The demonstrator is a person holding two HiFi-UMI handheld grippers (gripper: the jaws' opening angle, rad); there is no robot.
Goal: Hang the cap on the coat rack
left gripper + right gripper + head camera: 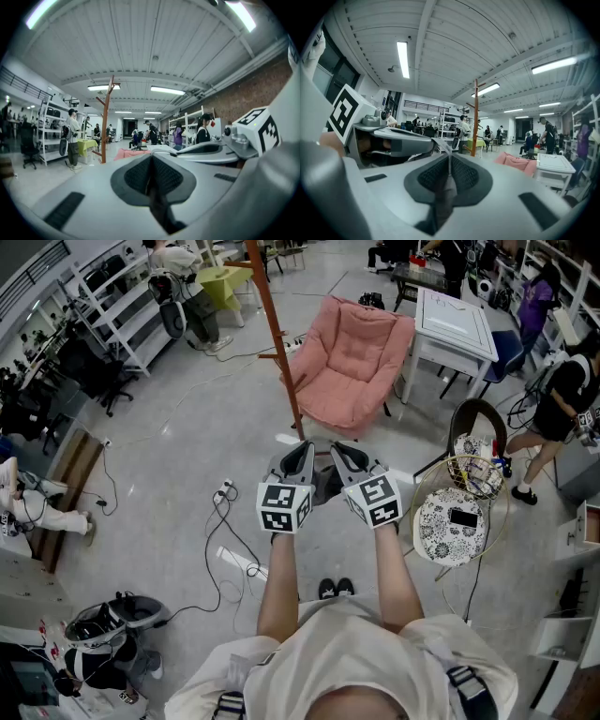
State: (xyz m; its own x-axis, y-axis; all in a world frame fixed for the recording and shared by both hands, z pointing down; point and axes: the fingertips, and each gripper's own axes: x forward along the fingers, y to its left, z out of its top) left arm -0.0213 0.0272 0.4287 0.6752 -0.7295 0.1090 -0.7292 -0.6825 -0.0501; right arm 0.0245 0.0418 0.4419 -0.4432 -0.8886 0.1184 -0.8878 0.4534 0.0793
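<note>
1. Between the left gripper (298,460) and the right gripper (347,460), held side by side, hangs the dark cap (323,486). Each gripper's jaws stand almost together, pinching a thin edge of it.
2. Well ahead stands the coat rack (277,343), beside a pink armchair (352,367). The cap is nowhere near it yet.
3. Such narrow bites on soft fabric could slip if the hands pull apart, dropping the cap to the floor (187,427).
4. The pegs (100,100) look thin and slanted, so a shallow hang could slide off, and a shove might rock the pole.
5. Count: one cap, one coat rack, two grippers, one armchair.
</note>
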